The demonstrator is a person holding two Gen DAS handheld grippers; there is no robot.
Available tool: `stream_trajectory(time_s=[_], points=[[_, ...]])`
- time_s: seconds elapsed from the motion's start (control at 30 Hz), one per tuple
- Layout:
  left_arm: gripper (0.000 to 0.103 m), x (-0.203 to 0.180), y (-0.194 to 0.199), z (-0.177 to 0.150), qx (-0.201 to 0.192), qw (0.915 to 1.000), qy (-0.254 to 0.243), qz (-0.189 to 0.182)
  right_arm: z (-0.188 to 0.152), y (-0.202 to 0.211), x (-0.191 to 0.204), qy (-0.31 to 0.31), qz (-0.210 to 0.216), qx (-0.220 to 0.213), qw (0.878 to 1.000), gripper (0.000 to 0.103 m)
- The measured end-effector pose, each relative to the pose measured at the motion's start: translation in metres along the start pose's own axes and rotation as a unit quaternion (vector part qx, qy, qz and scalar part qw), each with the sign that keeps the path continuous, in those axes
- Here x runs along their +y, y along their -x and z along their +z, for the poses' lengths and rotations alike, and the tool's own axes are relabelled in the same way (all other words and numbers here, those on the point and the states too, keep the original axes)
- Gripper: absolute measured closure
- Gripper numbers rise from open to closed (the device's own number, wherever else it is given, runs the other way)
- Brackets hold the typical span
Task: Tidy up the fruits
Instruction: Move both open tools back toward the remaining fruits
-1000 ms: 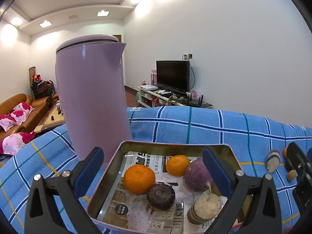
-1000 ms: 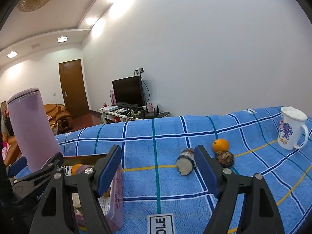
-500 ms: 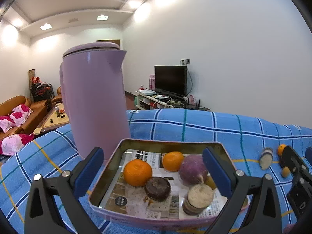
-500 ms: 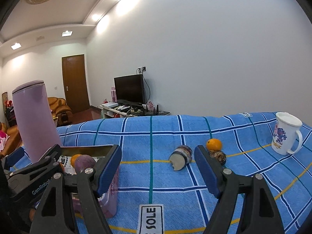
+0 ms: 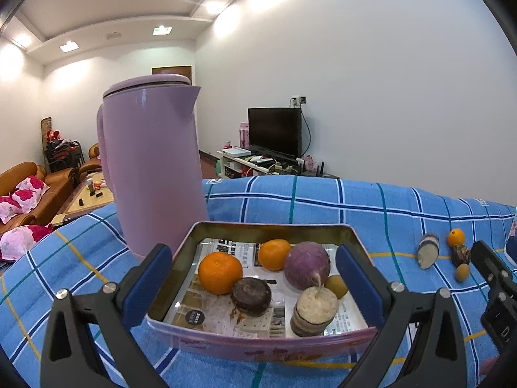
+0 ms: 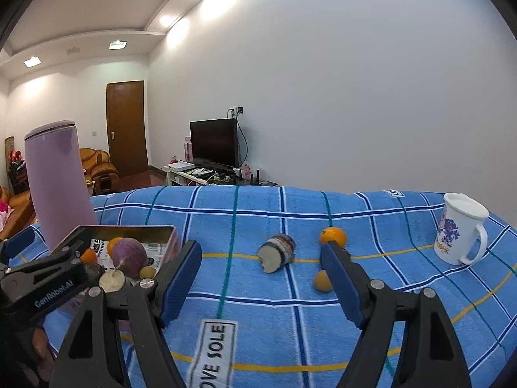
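"GenRobot.AI" on the left tool (image 6: 19, 255); "OVE SOLE" on the blanket label (image 6: 211, 352)

Tall lilac kettle (image 5: 152, 165) standing upright at 10 o'clock on the blue checked cloth (image 6: 258, 213); white printed mug (image 6: 458, 229) upright at 3 o'clock in the right wrist view; black television (image 6: 214, 142) on a low white stand (image 5: 258, 165) at 12 o'clock; brown door (image 6: 125, 126) and tan sofa (image 5: 29, 187) at 9 o'clock

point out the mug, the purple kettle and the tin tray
mug (image 6: 457, 229), right wrist view, on the printed side of its body
kettle (image 5: 155, 168), left wrist view, on the middle of its body
tray (image 5: 268, 229), left wrist view, on the inside of its far wall
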State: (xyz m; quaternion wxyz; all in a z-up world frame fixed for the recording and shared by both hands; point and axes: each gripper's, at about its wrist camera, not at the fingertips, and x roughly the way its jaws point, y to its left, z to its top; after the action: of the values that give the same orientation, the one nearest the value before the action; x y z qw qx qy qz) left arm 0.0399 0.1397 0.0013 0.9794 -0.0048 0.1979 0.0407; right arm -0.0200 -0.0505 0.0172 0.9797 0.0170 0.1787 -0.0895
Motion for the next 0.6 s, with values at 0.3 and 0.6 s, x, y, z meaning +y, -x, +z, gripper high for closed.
stream_trajectory(time_s=[0.3, 0.6], points=[[0.0, -0.004, 0.01, -0.003, -0.003, 0.9999, -0.007, 0.012, -0.003, 0.014, -0.025, 0.035, -0.015, -0.014, 0.999, 0.025], [0.0, -0.017, 0.021, -0.007, -0.005, 0.9996, -0.024, 0.015, -0.003, 0.021, -0.062, 0.036, -0.036, -0.015, 0.999, 0.024]])
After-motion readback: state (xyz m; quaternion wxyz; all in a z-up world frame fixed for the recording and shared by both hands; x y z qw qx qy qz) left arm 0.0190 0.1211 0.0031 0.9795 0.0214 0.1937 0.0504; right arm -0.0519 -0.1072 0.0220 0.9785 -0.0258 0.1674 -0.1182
